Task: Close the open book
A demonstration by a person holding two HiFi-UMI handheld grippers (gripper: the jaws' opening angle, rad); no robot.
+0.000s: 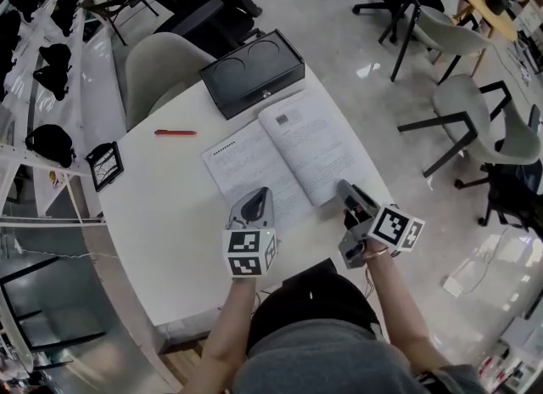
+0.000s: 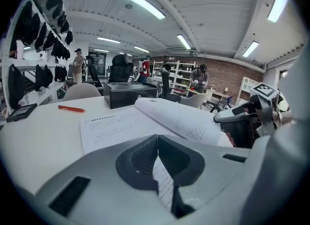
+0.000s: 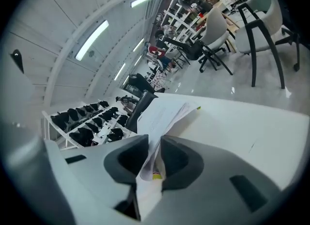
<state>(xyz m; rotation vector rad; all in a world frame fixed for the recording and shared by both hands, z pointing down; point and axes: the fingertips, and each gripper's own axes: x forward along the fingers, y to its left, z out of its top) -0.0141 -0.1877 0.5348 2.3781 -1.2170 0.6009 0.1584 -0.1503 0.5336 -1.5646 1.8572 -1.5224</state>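
An open book [image 1: 280, 154] with printed white pages lies on the round white table [image 1: 161, 214]. My left gripper [image 1: 254, 194] rests on the lower part of the left page; in the left gripper view its jaws [image 2: 157, 139] meet at the tips, and print shows through the slit beneath them. My right gripper [image 1: 344, 188] is at the lower edge of the right-hand pages. In the right gripper view it [image 3: 154, 139] is shut on a thin stack of the book's pages [image 3: 162, 117], which stand edge-on between the pads. The right gripper [image 2: 242, 122] also shows beside the curled right page [image 2: 184, 120].
A black box [image 1: 252, 72] sits just beyond the book's far edge. A red pen [image 1: 176, 132] lies to the left, and a small black framed card [image 1: 104, 166] sits at the table's left rim. A beige chair [image 1: 161, 65] and other chairs [image 1: 462, 104] stand around.
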